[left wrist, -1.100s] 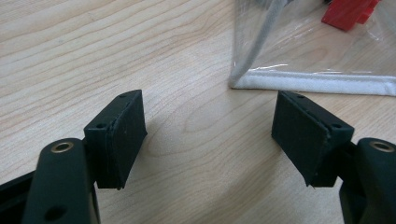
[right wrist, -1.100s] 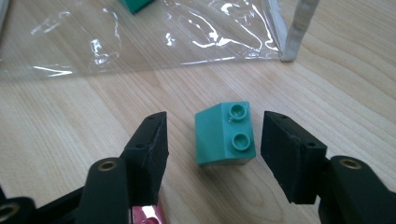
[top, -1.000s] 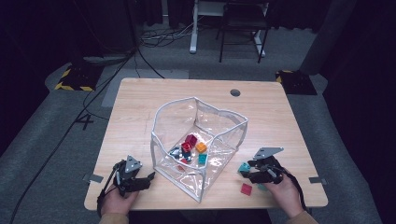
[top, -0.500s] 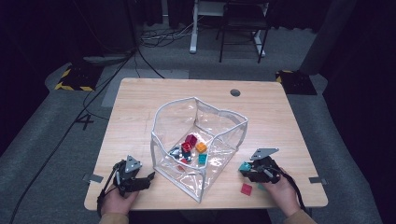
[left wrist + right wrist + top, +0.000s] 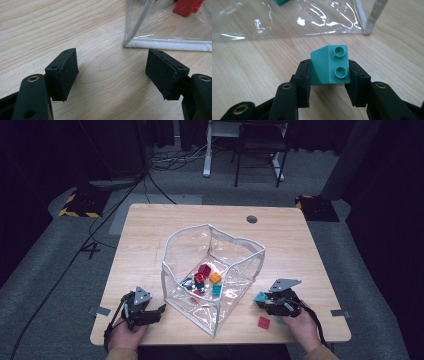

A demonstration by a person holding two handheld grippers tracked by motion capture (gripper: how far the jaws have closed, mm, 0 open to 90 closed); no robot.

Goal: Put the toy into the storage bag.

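A teal sloped brick (image 5: pixel 329 66) with two studs sits between the pads of my right gripper (image 5: pixel 329 71), which is shut on it just above the wooden table; the jaws have just been closing on it. In the high view that right gripper (image 5: pixel 265 300) holds the teal brick (image 5: pixel 260 297) to the right of a clear plastic bag (image 5: pixel 235 245). The bag holds several coloured bricks, among them a red one (image 5: pixel 204 270). My left gripper (image 5: pixel 159 312) rests at the bag's front left, and its own view shows the left gripper (image 5: pixel 112 67) open on bare wood.
A flat red brick (image 5: pixel 263 322) lies on the table (image 5: pixel 150 235) in front of the right gripper. The bag's white-edged corner (image 5: pixel 140 42) stands just ahead of the left jaws. A cable hole (image 5: pixel 251 219) sits near the far edge.
The right gripper's jaws have closed on the teal brick. The left hand has stayed where it was.
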